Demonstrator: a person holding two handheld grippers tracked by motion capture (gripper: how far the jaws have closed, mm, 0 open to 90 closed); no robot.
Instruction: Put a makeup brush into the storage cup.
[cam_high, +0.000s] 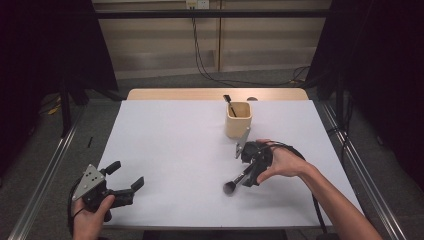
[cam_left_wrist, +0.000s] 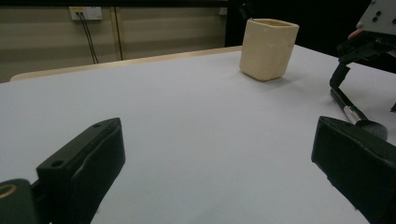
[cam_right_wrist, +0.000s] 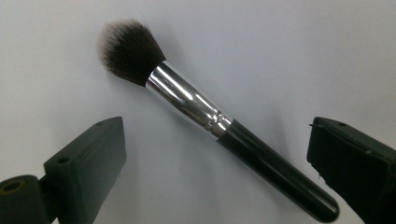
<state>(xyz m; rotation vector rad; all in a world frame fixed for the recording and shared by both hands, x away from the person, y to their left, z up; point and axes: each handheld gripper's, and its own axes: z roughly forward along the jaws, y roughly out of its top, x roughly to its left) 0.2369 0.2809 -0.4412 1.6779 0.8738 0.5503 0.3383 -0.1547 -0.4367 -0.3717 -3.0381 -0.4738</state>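
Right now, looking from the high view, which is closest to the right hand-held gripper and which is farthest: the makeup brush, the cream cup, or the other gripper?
From the right hand-held gripper:
1. Makeup brush, right beneath it.
2. Cream cup, just behind it.
3. Left hand-held gripper, across the table at the near left corner.

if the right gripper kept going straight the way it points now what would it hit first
Most likely the makeup brush. The right gripper points down at it with its jaws open on either side of the handle. The brush lies on the white table, which comes right after.

Brush (cam_high: 236, 182) lies on table (cam_high: 170, 140), before the cup (cam_high: 238, 120).
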